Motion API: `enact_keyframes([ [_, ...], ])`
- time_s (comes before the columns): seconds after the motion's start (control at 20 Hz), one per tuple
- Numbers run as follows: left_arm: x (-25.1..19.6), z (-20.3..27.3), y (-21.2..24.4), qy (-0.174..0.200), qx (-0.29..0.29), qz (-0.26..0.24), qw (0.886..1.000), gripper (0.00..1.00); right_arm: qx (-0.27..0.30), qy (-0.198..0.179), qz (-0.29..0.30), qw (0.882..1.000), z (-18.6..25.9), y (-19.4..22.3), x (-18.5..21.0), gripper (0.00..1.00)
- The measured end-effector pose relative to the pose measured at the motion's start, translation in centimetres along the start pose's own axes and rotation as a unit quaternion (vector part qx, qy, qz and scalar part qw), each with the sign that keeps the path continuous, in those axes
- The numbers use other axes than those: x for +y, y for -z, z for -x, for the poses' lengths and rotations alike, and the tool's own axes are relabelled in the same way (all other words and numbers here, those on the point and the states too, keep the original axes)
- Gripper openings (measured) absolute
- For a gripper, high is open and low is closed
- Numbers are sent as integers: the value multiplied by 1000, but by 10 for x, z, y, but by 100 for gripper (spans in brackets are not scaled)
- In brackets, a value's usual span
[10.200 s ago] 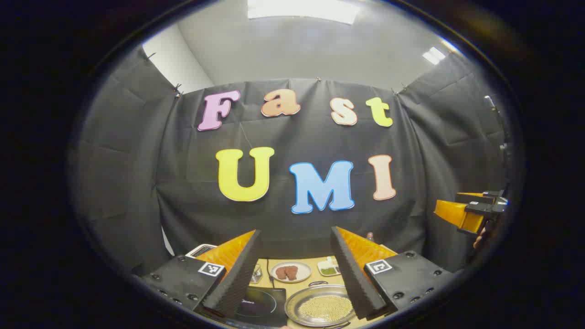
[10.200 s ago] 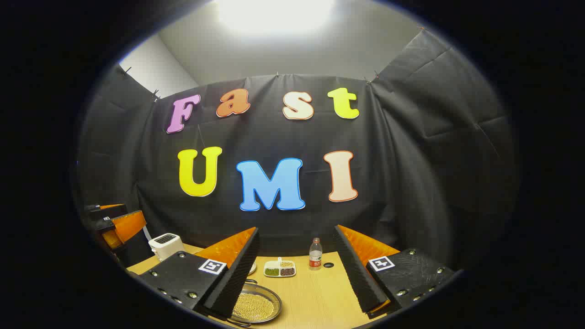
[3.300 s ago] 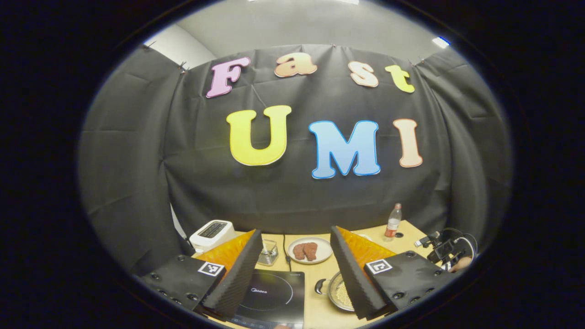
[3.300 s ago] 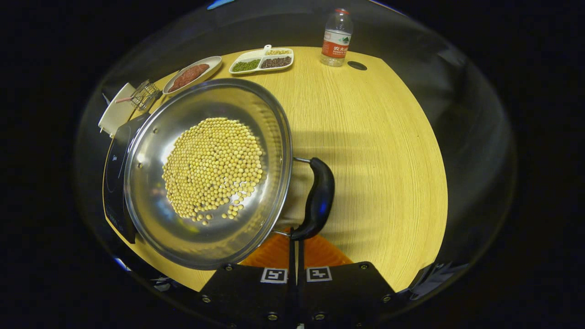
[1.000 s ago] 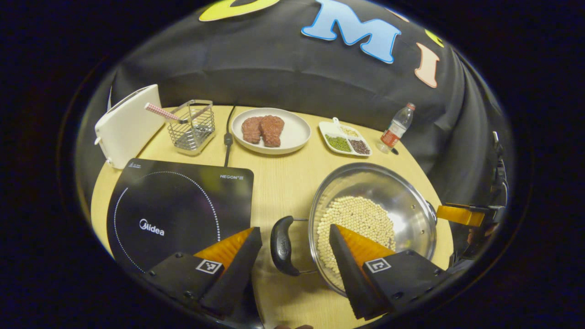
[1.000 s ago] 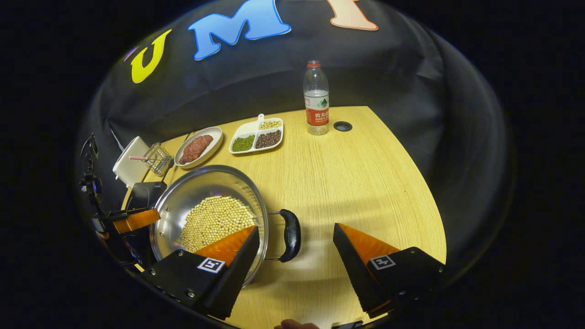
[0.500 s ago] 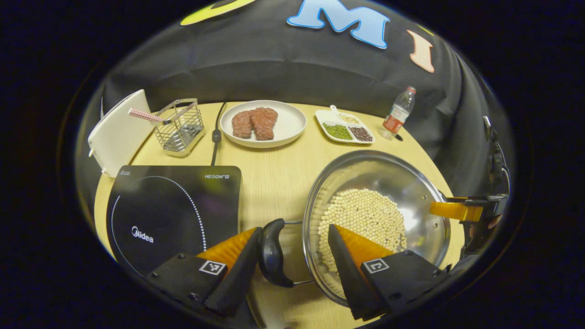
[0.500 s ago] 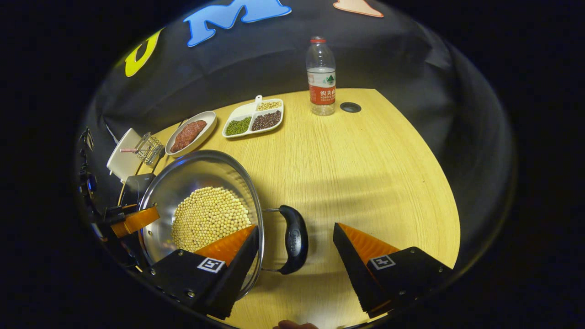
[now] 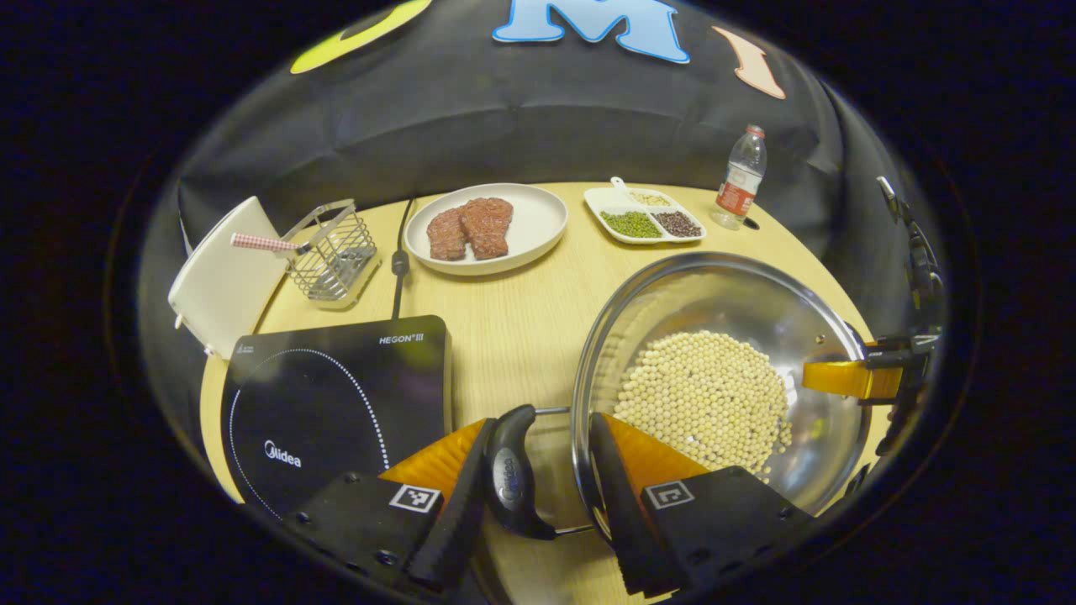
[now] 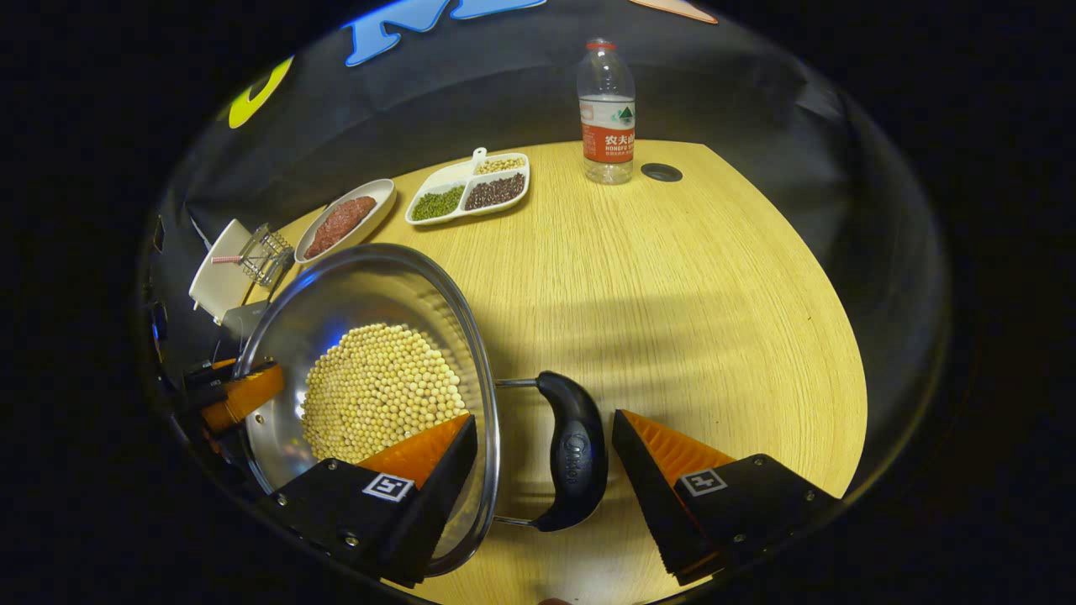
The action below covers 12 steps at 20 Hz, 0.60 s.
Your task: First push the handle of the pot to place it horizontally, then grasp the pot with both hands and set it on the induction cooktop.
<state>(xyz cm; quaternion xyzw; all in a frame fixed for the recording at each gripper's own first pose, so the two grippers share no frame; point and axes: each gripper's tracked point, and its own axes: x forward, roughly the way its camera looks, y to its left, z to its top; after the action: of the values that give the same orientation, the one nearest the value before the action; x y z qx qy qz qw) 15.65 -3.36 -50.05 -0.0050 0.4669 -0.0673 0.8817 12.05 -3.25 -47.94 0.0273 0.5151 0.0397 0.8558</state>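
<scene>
A: What changed? Both grippers came down; the left gripper [image 9: 538,496] has its fingers narrowed around the pot [image 9: 723,378] handle [image 9: 511,481], not clearly clamped

B: Right gripper [image 10: 545,466] fingers apart, straddling its handle [image 10: 572,462] (pot on the table [image 10: 672,277], beside the cooktop [image 9: 336,403]), so lifting comes next

We see our right gripper [image 10: 542,470] open astride the pot's [image 10: 370,403] black handle [image 10: 572,462]. The pot holds beans [image 10: 378,391] on the table [image 10: 672,294].
</scene>
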Motion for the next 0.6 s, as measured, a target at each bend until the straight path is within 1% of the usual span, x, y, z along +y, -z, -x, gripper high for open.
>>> enact_keyframes([
  [0.05, 0, 0, 0, 3, 3, 1, 1000, 70, -4, 1, -3, 1000, 1, -1, 2, 97],
  [0.1, -1, 1, 1, 5, 7, 0, 1000, 74, -3, -4, -5, 1000, 0, -2, 3, 92],
  [0.15, -1, 1, 2, 6, 13, 0, 1000, 74, 0, -5, -9, 1000, -1, -1, 5, 91],
  [0.2, -1, 1, 4, 8, 17, 0, 1000, 74, 0, -3, -7, 1000, -3, -2, 4, 81],
  [0.3, -3, 1, 7, 13, 27, 6, 1000, 74, 2, -5, 0, 1000, -3, -3, 5, 81],
  [0.35, -4, 2, 8, 13, 33, 9, 999, 70, 0, -8, -6, 1000, -2, -2, 6, 80],
  [0.4, -4, 0, 9, 14, 38, 7, 999, 74, 2, -9, -8, 1000, -3, -2, 7, 69],
  [0.45, -4, 0, 11, 13, 48, 6, 999, 74, 0, -11, -12, 1000, -3, -2, 5, 74],
  [0.5, -4, 0, 12, 13, 57, 7, 998, 74, -1, -16, -21, 1000, -3, -5, 4, 71],
  [0.55, -4, 0, 13, 13, 64, 10, 998, 74, -2, -21, -32, 999, 0, -4, 4, 71],
  [0.6, -6, -1, 13, 17, 68, 19, 997, 74, 2, -30, -37, 999, -5, -1, 7, 65],
])
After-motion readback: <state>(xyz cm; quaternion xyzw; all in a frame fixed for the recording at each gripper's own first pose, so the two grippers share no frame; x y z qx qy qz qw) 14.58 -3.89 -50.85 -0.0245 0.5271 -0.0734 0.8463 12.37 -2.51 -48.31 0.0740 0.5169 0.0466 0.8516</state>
